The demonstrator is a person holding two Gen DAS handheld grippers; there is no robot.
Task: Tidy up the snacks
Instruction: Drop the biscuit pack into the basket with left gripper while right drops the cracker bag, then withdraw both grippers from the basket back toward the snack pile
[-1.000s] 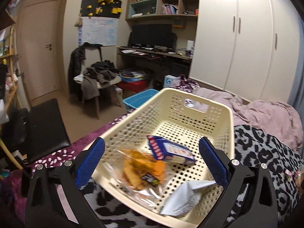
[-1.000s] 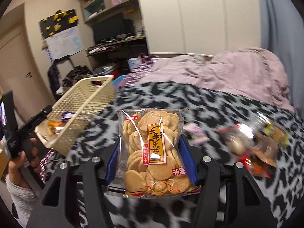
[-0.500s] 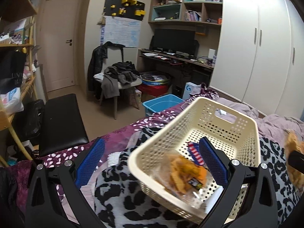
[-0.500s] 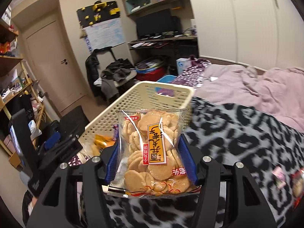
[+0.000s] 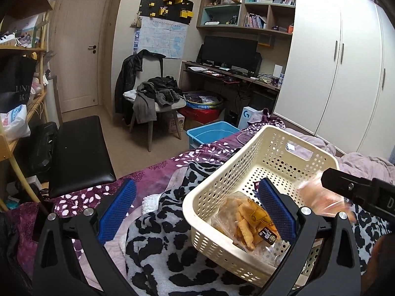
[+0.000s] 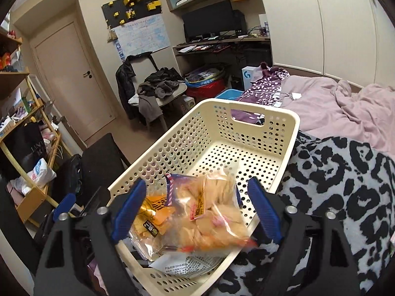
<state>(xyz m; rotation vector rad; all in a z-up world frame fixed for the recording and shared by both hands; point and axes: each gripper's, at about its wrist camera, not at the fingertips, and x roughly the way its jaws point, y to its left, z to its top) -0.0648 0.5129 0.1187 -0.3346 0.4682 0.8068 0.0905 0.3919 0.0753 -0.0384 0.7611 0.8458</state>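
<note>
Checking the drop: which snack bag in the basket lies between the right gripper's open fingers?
The rice cracker bag, pale round crackers, blurred; the orange stick-snack bag lies left of it.

A second ago the right gripper (image 6: pixel 195 207) held the rice cracker bag (image 6: pixel 212 212) clamped upright between its pads, over the leopard blanket well to the side of the cream basket (image 6: pixel 271 123); half a second ago it had come to the basket's near end. Now its jaws stand apart, and the bag, blurred, lies loose between them over the basket's near end, above the orange snack packet (image 6: pixel 153 212). The left gripper (image 5: pixel 195 209), earlier squarely over the basket, now sits off its left corner, with only one pad over the basket.
</note>
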